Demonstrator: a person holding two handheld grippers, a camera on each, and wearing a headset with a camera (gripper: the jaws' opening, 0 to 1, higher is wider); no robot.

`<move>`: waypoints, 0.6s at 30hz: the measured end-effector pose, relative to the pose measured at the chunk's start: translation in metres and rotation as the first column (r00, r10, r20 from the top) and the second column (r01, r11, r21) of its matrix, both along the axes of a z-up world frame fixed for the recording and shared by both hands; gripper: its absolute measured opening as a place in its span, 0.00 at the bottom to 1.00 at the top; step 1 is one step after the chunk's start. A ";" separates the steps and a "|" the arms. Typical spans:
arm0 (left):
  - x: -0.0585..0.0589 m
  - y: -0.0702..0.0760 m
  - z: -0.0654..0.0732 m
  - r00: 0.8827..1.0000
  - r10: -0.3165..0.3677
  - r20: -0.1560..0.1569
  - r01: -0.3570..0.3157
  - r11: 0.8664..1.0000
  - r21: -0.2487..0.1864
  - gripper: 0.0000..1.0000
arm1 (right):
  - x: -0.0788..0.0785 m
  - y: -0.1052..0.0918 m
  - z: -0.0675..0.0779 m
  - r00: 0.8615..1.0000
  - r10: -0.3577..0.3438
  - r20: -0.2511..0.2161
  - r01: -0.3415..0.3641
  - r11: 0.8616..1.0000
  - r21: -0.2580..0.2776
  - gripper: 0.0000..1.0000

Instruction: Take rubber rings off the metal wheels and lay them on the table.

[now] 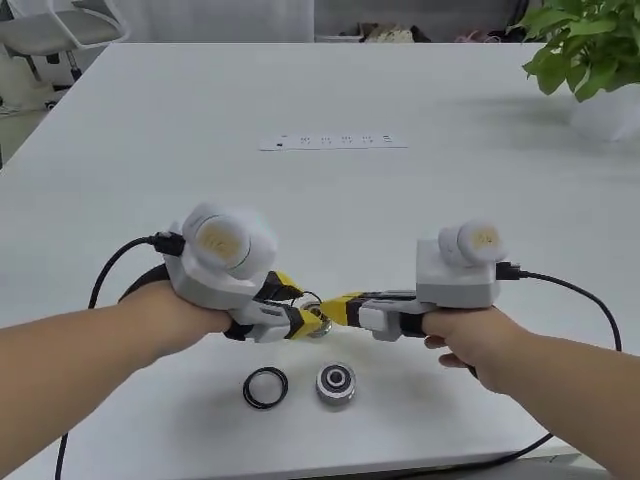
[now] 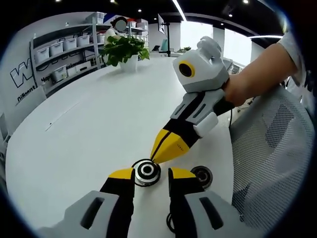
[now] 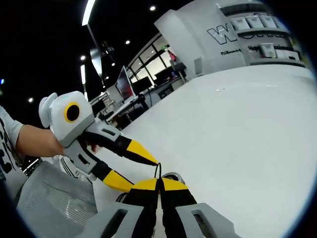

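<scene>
Left gripper (image 1: 300,312) clamped on a metal wheel (image 2: 146,171), right gripper (image 3: 158,182) pinched tight on its rubber ring (image 3: 159,169), loose ring (image 1: 265,388) and bare wheel (image 1: 335,384) lying near that wheel

On the white counter (image 1: 420,200), a loose black rubber ring (image 1: 265,388) lies near the front edge, just left of a round metal wheel (image 1: 335,383). Behind this pair, the left tongs (image 2: 151,174) and right tongs (image 3: 159,182) meet tip to tip. A second metal wheel (image 2: 146,171) sits between the left jaws, and a second black rubber ring (image 3: 158,171) is apparently pinched in the right jaws. A flat white power strip (image 1: 333,142) lies well behind, with a green potted plant (image 1: 580,45) at the far right.
</scene>
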State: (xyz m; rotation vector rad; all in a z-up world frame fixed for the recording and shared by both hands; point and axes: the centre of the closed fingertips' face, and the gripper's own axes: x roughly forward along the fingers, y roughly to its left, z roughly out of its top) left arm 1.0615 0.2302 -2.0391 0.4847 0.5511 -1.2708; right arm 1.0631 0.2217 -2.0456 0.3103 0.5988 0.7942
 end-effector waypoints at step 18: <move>-0.016 0.032 0.034 1.000 0.019 0.002 -0.019 0.996 -0.087 0.42 | -0.009 0.011 0.028 0.999 0.034 0.034 -0.036 0.998 0.049 0.00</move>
